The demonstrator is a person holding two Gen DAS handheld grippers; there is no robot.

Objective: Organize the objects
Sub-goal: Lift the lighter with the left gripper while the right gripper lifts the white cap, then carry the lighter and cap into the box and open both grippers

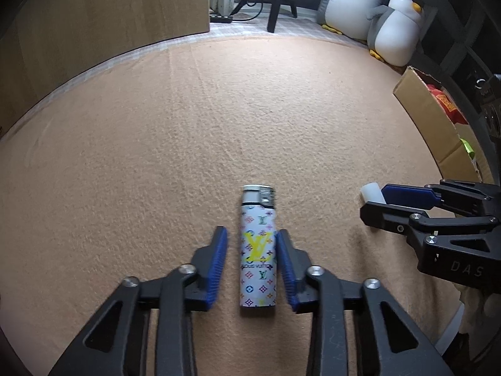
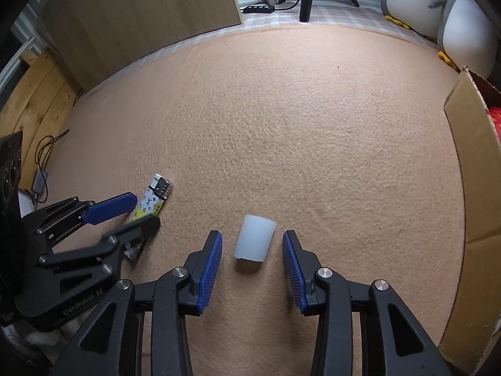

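Since both grippers sit low over the tan carpet (image 1: 219, 109), each straddling one item, we read this as a paired pre-grasp: fingers lined up along each object's long axis so a squeeze lands on the flat sides.

Our left gripper (image 1: 252, 266) has its blue pads spread around the lighter (image 1: 258, 250). The right-hand pad looks touching or just beside the body; the left-hand pad stands apart with a visible gap. Not pinched yet, as far as we can tell.

Our right gripper (image 2: 252, 266) is spread wider around the white cup (image 2: 254, 239), clear gaps on both sides, nothing in contact.

Both items lie on the carpet, near us; lighter to the left, cup to its right. Cardboard box (image 2: 469, 188) stands open at the right edge, some red packaging inside. We'd guess it's the drop target, which explains why the cup-side hand is nearest it.

Lighter look: slim rectangular body, white wrap with multicolour monogram print and a big yellow logo mid-body, silver metal head pointing away from us. Lying flat, printed face up.

Cup look: small, translucent white, slightly tapered, on its side, wider end far.

Plush penguins (image 1: 397, 28) sit well apart, at the far right.
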